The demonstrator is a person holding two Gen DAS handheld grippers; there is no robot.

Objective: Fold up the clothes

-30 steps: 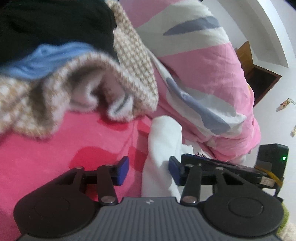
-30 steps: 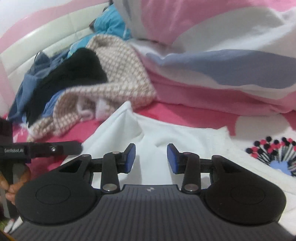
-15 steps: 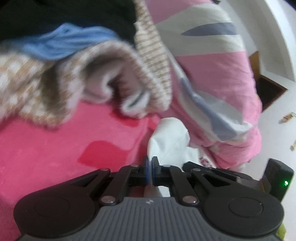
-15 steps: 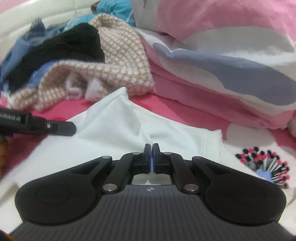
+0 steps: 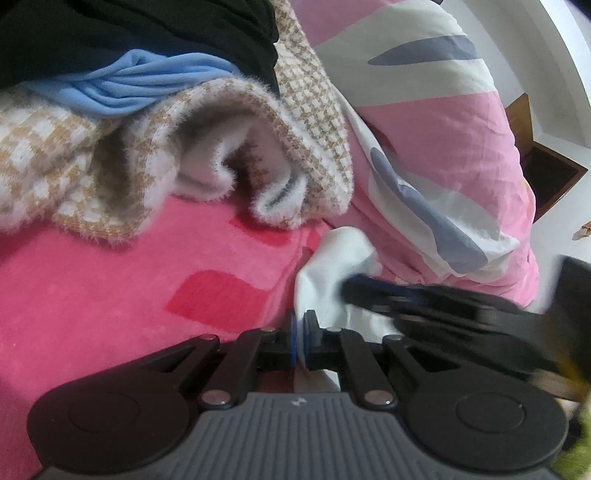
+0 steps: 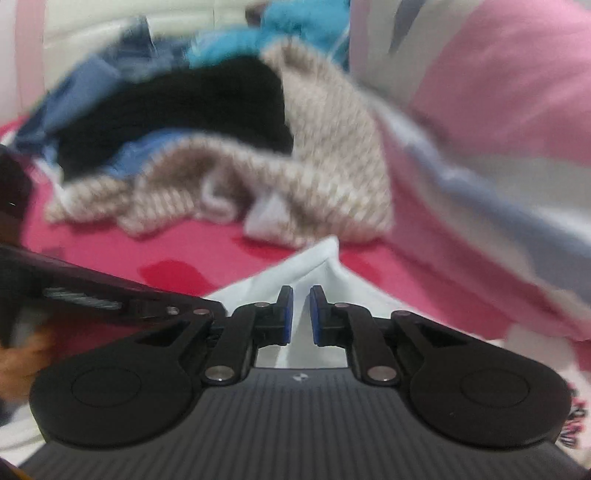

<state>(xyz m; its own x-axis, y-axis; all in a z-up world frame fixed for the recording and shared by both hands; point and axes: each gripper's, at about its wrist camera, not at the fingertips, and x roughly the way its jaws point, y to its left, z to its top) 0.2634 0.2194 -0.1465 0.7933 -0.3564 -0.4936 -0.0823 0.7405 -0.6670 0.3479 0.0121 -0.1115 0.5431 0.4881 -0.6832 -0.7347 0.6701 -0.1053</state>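
A white garment lies on the pink bed cover. My left gripper is shut on its near edge, with cloth pinched between the blue pads. In the right wrist view the same white garment rises in a peaked fold just ahead of my right gripper. Its jaws stand a small way apart, and white cloth shows in the gap. Each gripper appears blurred in the other's view: the right gripper beside the left, and the left gripper low on the left, held by a hand.
A heap of clothes sits behind: a beige checked knit, a black garment and a blue one. A rolled pink, white and grey quilt borders the right side. The right wrist view is motion-blurred.
Both grippers went from open to shut on the white garment. The left stays shut; the right has moved forward and its jaws have parted slightly. The garment's end has bunched up.
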